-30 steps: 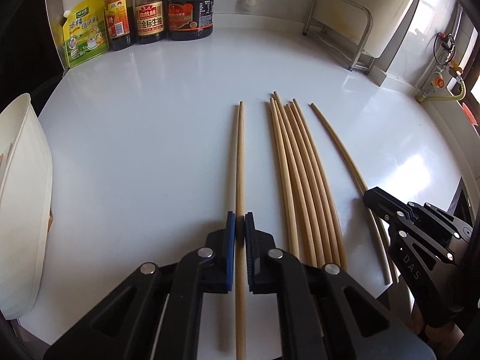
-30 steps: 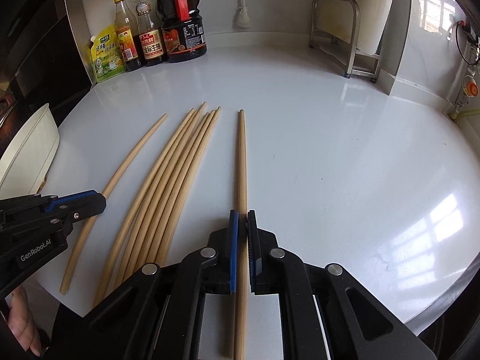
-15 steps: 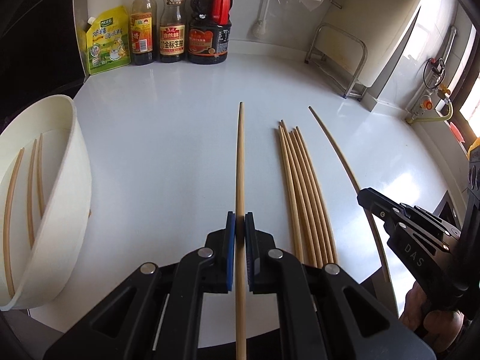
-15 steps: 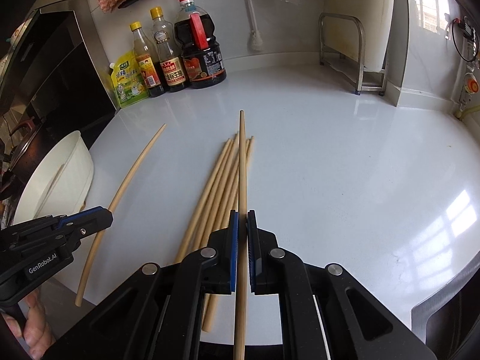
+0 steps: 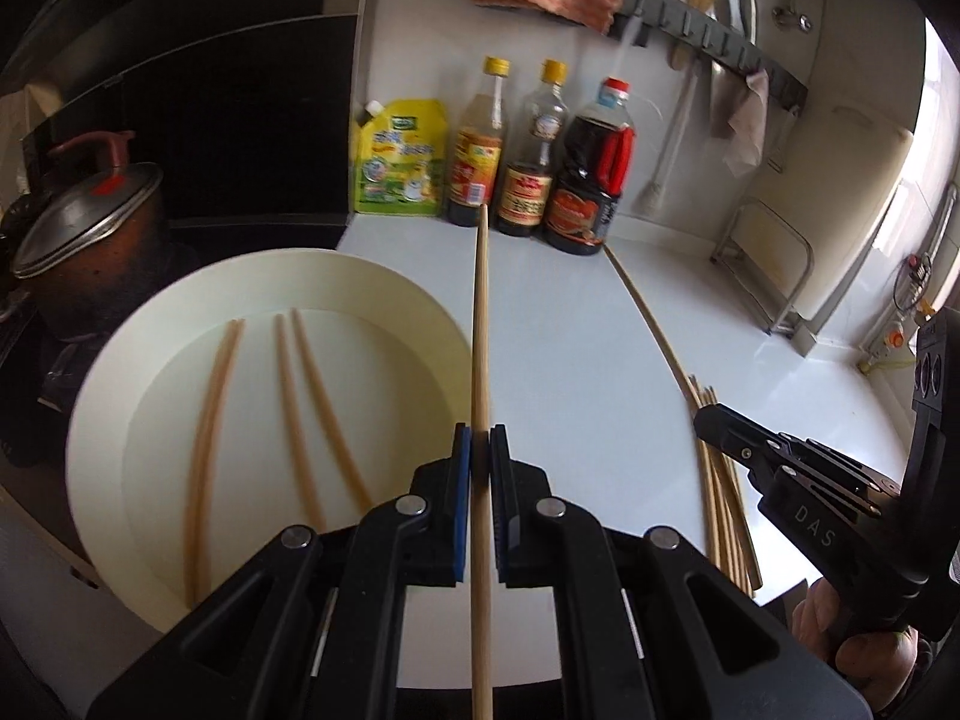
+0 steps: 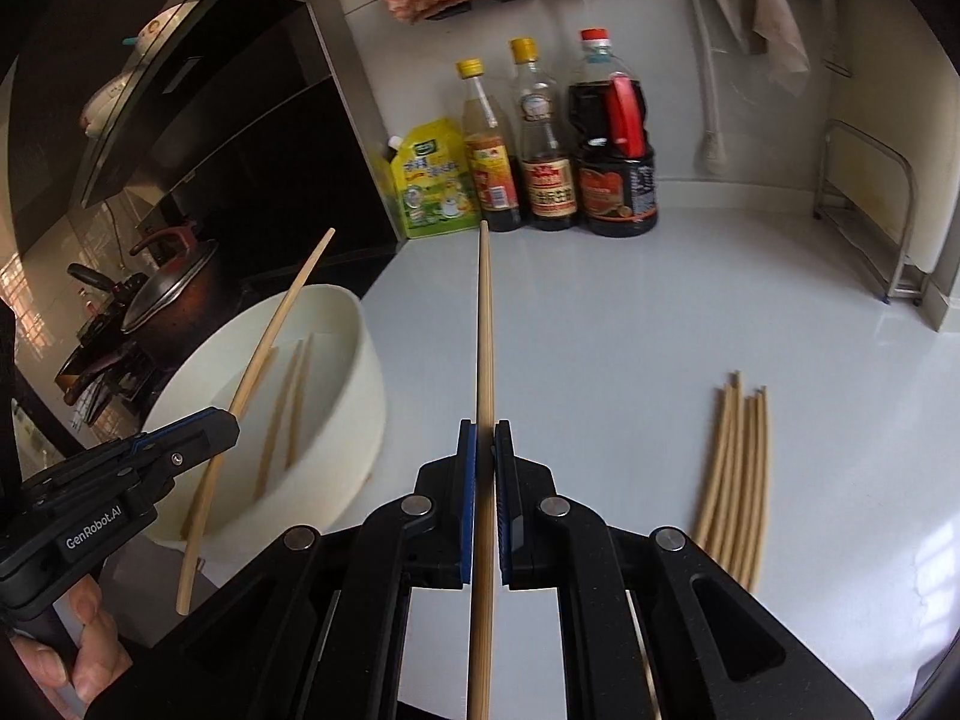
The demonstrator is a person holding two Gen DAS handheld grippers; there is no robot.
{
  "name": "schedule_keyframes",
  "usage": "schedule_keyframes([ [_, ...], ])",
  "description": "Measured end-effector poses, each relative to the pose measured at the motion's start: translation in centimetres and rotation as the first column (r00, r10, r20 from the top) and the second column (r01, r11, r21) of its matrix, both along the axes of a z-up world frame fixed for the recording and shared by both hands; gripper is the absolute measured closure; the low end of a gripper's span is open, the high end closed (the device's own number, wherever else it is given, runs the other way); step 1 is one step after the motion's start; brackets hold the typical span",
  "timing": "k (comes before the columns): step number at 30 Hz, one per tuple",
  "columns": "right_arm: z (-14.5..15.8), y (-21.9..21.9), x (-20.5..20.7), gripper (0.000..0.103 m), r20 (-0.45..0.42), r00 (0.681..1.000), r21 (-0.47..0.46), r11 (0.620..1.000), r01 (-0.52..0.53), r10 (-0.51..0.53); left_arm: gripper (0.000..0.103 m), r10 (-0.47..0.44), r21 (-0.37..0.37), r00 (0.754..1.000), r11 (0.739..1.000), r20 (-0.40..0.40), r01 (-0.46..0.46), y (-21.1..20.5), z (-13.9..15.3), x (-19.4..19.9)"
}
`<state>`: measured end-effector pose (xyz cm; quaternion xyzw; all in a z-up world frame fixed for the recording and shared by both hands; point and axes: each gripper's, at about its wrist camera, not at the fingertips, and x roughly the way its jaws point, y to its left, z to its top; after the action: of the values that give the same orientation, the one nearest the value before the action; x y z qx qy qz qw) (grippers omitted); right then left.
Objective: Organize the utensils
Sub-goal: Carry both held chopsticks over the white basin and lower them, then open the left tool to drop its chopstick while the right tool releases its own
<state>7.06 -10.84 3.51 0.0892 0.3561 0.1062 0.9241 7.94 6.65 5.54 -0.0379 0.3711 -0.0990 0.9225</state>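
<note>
Left wrist view: your left gripper (image 5: 480, 450) is pinched tight on one chopstick (image 5: 480, 324), which runs straight out between the blue pads and points toward the bottles (image 5: 534, 162) at the back wall. Below and to the left of it sits the white bowl (image 5: 102, 396), with three chopsticks (image 5: 288, 402) lying loose on its bottom. Your held stick hangs over the bowl's right rim. To the right, your right gripper (image 5: 708, 420) shows from the side, a second chopstick (image 5: 648, 312) clamped in it and reaching far forward. Under that gripper the remaining pile (image 5: 726, 516) lies on the white counter (image 5: 570, 360). In the right wrist view the right gripper (image 6: 485, 438) is likewise pressed closed on its stick (image 6: 485, 324), held clear above the counter. The pile (image 6: 735, 474) lies to its right, well apart from the bowl (image 6: 354, 396). Your left gripper (image 6: 228, 420) appears at the left, its stick (image 6: 264, 354) slanting across the bowl's opening. A lidded pot (image 6: 174, 294) stands behind the bowl.
</note>
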Motion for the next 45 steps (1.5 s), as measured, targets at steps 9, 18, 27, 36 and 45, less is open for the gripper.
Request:
schedule_keyframes([
  [9,0.4,10.8,4.9,0.097,-0.015,0.985,-0.003,0.985,-0.173,0.173,0.096,0.184,0.006,0.983,0.983,-0.006,-0.184,9.3,-0.7,2.2],
  [18,-2.8,16.9,8.7,0.097,-0.153,0.960,-0.015,0.971,-0.239,0.234,0.096,0.226,-0.006,0.970,0.974,-0.084,-0.228,13.2,-3.9,4.5],
  [27,-4.6,17.7,9.5,0.097,-0.221,0.950,-0.038,0.971,-0.234,0.220,0.096,0.223,-0.008,0.964,0.974,-0.144,-0.226,14.1,-5.9,5.6],
  [36,-4.5,17.1,8.8,0.097,-0.209,0.956,-0.044,0.975,-0.219,0.206,0.067,0.240,-0.015,0.962,0.970,-0.131,-0.244,14.1,-5.7,4.7],
  [45,-3.8,16.1,7.5,0.096,-0.190,0.962,-0.018,0.979,-0.205,0.198,0.061,0.248,-0.020,0.960,0.967,-0.128,-0.253,13.9,-5.3,3.5],
])
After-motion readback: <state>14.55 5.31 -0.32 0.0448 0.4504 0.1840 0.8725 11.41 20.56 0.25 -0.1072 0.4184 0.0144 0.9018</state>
